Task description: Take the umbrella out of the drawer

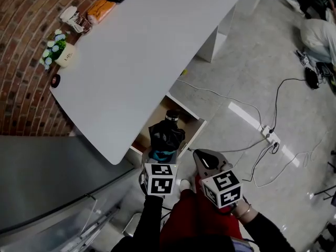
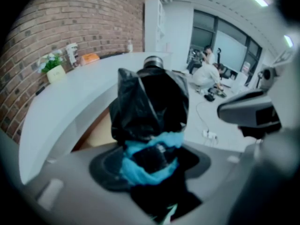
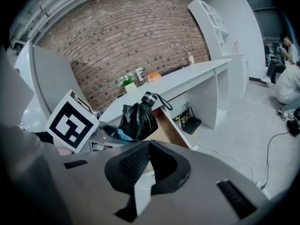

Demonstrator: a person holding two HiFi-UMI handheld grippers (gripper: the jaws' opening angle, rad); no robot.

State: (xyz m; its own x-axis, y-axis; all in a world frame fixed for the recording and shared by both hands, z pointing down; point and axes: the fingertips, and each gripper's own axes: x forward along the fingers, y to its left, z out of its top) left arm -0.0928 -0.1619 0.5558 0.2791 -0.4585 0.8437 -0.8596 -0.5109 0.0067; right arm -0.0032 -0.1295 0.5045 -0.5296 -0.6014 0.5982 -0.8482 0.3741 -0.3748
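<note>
The left gripper [image 1: 160, 152] was clenched on a folded black fabric umbrella [image 1: 167, 133], its jaws standing wide around the bunched canopy. In the left gripper view the umbrella [image 2: 150, 102] filled the middle of the frame. A light blue band showed where the left gripper [image 2: 152, 158] met the fabric; whether that blue belonged to the jaws or to the umbrella could not be told. The umbrella's round black-and-silver end cap pointed away from the person, toward the desk.

The umbrella hung over the open wooden drawer [image 1: 148, 127], which stood pulled out from under the long white desk top [image 1: 147, 46]. From the right gripper view the umbrella [image 3: 137, 118] appeared raised above the drawer [image 3: 166, 125], level with the desk's edge, a thin black wrist loop trailing from its cap.

The right gripper [image 1: 198, 155] sat just beside the left one, to its right, and touched nothing. Its own view showed its black ribbed pads pressed together at the tip of the right gripper [image 3: 146, 146], with nothing between them.

On the far end of the desk, against the red brick wall [image 1: 21, 62], stood a small white pot of pale flowers [image 1: 56, 50] and, farther along, an orange packet [image 1: 101, 9]. A white power strip [image 1: 270, 135] with cables lay on the grey floor, well apart from the drawer.
</note>
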